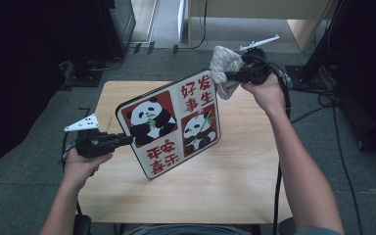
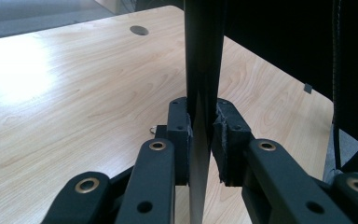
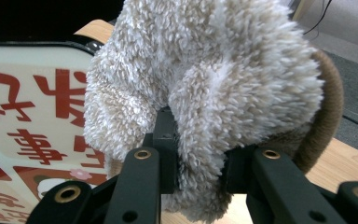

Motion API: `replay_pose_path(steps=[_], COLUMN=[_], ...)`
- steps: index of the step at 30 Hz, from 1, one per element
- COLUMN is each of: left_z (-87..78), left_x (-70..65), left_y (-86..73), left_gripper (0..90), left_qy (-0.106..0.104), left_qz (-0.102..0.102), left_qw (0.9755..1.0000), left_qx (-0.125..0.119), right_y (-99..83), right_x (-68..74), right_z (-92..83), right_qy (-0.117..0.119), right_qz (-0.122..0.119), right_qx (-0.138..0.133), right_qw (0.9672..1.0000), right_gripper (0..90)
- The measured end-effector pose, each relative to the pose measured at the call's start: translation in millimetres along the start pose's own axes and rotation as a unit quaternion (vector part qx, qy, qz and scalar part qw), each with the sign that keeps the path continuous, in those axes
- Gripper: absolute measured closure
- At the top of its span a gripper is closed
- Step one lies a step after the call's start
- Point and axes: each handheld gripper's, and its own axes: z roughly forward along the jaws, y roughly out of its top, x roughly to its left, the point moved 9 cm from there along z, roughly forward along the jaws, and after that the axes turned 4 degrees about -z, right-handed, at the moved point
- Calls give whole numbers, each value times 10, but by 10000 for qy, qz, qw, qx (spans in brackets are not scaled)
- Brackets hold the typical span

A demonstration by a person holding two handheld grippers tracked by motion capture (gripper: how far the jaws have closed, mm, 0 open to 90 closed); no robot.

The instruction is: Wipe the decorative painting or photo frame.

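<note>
Table: a light wooden table (image 1: 235, 181) with a pale grain, seen from above; a round cable hole (image 2: 139, 30) sits near its far edge in the left gripper view.
Floor: grey carpet around the table, with black cables (image 1: 345, 161) trailing over it on the right.
Room: dark furniture on the left, black stand feet (image 1: 85, 78) beyond the far edge of the table, and pale wooden furniture (image 1: 254, 14) at the back.
Tray: a square panda tray (image 1: 171, 122) with a dark rim, red and white panels, two pandas and red characters; it is held tilted above the table, its printed face towards the high camera. Nothing lies in it.
Left gripper: the left gripper (image 1: 122, 140) is clamped on the tray's left edge; in the left gripper view the thin dark edge (image 2: 204, 70) stands upright between the two pads, which press on it from both sides.
Cloth: a fluffy beige cloth (image 1: 225, 68), bunched up, sits at the tray's upper right corner and touches it there.
Right gripper: the right gripper (image 1: 232, 76) is closed tight on the cloth; in the right gripper view the pile (image 3: 214, 79) bulges out over both pads, with the tray's printed face just behind it on the left.
Hands: the person's left hand (image 1: 81, 166) holds its tool over the table's left edge, and the right hand (image 1: 267, 93) holds its tool over the far right corner.
</note>
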Motion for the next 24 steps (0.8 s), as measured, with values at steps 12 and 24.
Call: replay_pose_path(steps=[12,24], left_z=[-1,0], left_x=[-8,-12], left_y=[-4,-6], left_gripper=[788,788], left_qy=[-74,-79], left_qz=[-24,-28], left_qw=[10000,10000], left_qx=[4,3], right_y=[-191,-363], right_x=[-7,26], right_z=[106,169], right_qy=[74,150], right_qz=[59,168], right_qx=[80,-27], right_qw=[9999,9997], right_gripper=[724,725])
